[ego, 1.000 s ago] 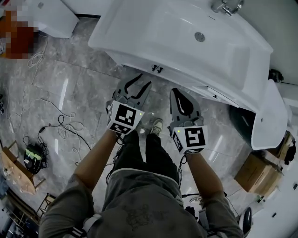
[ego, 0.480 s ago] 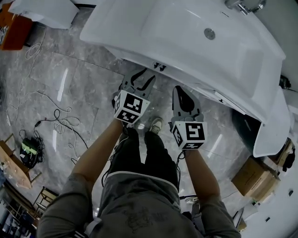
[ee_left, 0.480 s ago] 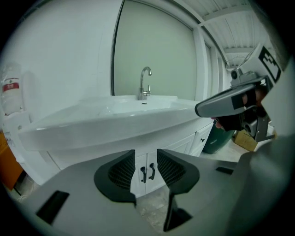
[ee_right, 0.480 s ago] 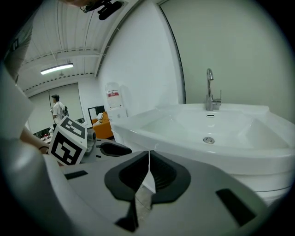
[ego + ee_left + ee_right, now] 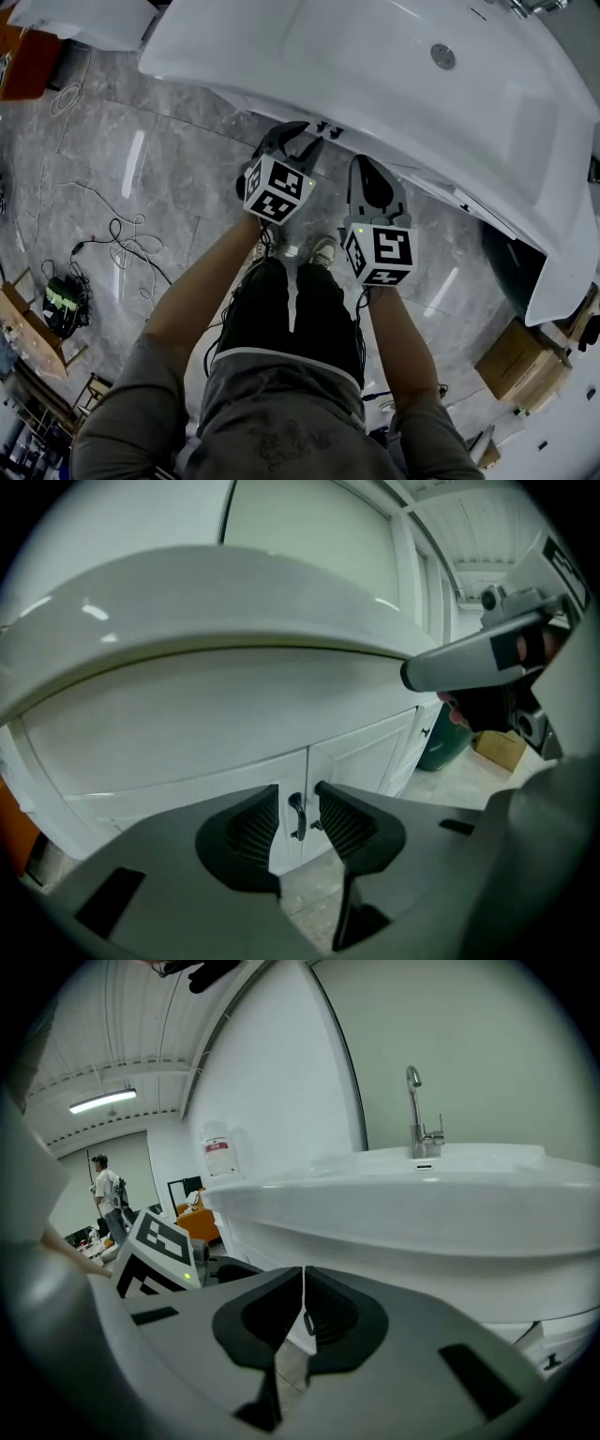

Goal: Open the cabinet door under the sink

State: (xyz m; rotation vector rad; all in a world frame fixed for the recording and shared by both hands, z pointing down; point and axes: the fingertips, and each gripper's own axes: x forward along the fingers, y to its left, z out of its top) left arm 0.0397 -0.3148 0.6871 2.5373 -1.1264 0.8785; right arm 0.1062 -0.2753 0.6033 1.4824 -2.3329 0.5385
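A white sink overhangs a white cabinet whose two doors meet at a seam with dark handles. In the left gripper view those handles show in the gap between my open jaws, some way beyond the tips. My left gripper reaches under the sink's front rim in the head view. To its right my right gripper is shut on nothing and points at the sink's underside. The cabinet is hidden below the sink in the head view.
Grey tiled floor with loose cables and a black device at the left. A dark green bin and a cardboard box stand right of the cabinet. The faucet rises at the sink's back. A person stands far off.
Both grippers have moved forward toward the sink. The left one's tips now lie under the sink's front rim. The left stays open and the right stays shut.
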